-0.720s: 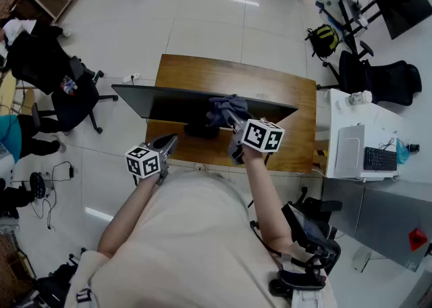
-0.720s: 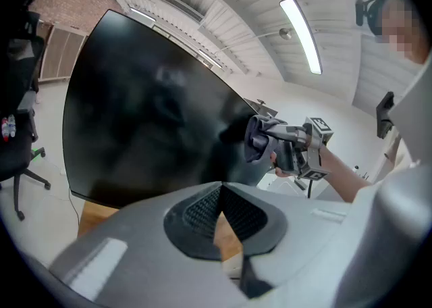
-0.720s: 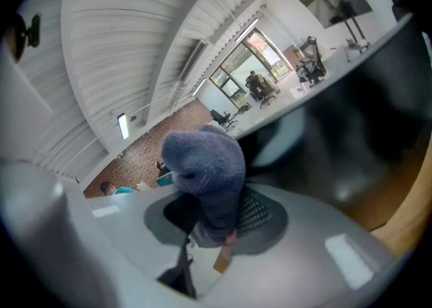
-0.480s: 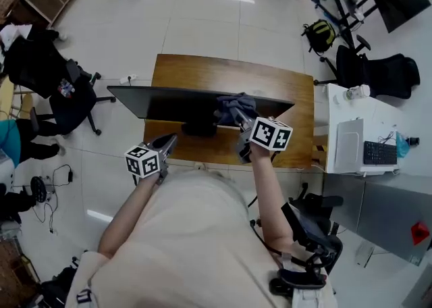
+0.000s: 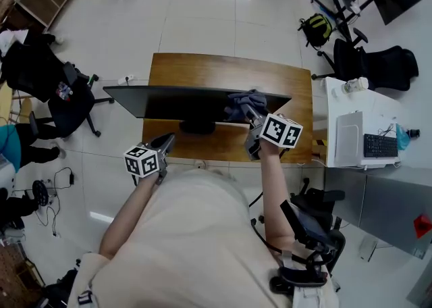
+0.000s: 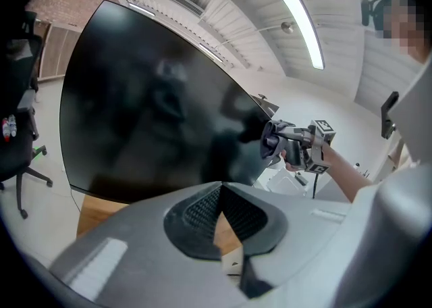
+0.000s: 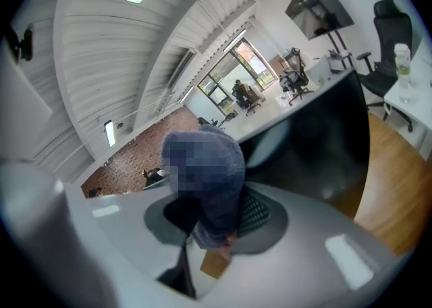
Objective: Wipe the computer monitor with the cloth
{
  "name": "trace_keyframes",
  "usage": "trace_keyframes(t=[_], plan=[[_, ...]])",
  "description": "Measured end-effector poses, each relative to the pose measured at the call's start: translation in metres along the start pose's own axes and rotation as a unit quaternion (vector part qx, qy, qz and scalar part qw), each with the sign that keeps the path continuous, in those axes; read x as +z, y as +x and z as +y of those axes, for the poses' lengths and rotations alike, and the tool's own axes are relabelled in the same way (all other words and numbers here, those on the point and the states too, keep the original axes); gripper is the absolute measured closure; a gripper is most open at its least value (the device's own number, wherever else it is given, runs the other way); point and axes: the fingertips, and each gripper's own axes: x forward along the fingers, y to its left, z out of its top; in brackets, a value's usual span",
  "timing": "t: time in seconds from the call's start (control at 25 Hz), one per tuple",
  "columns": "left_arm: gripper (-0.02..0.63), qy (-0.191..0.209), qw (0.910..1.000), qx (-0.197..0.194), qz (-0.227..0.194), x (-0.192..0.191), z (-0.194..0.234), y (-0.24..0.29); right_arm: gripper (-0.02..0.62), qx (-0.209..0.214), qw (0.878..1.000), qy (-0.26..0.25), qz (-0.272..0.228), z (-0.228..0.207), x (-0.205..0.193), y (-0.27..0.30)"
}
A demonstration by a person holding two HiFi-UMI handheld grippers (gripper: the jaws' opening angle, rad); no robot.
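Note:
A black computer monitor (image 5: 189, 103) stands on a wooden desk (image 5: 202, 69); its dark screen (image 6: 148, 104) fills the left gripper view. My right gripper (image 5: 252, 119) is shut on a grey-blue cloth (image 5: 244, 105), which rests against the screen's upper right part. That cloth (image 7: 206, 178) bulges out between the jaws in the right gripper view. My left gripper (image 5: 165, 143) hangs in front of the desk's near edge, left of the monitor stand, shut with nothing in it (image 6: 221, 195).
A black office chair (image 5: 57, 84) stands left of the desk. To the right is a white table (image 5: 358, 131) with a keyboard (image 5: 380, 145) and a bottle (image 5: 353, 85). More chairs and a backpack (image 5: 317, 28) sit behind on the tiled floor.
My right gripper has slid the cloth to the right along the top of the screen. The left gripper has stayed where it was.

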Motion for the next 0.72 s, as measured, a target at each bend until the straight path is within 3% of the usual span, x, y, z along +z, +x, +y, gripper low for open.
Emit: trace_keyframes(t=[0.28, 0.56, 0.72], plan=[[0.603, -0.005, 0.9998, 0.008, 0.019, -0.012, 0.002, -0.003, 0.485, -0.021, 0.999, 0.011, -0.021, -0.021, 0.012, -0.019], [0.603, 0.001, 0.9991, 0.016, 0.039, -0.023, 0.005, -0.007, 0.485, -0.086, 0.995, -0.006, -0.049, -0.064, 0.033, -0.054], [0.601, -0.001, 0.9987, 0.0, 0.05, -0.029, -0.001, -0.005, 0.485, -0.123, 0.99, -0.031, -0.058, -0.081, 0.043, -0.069]])
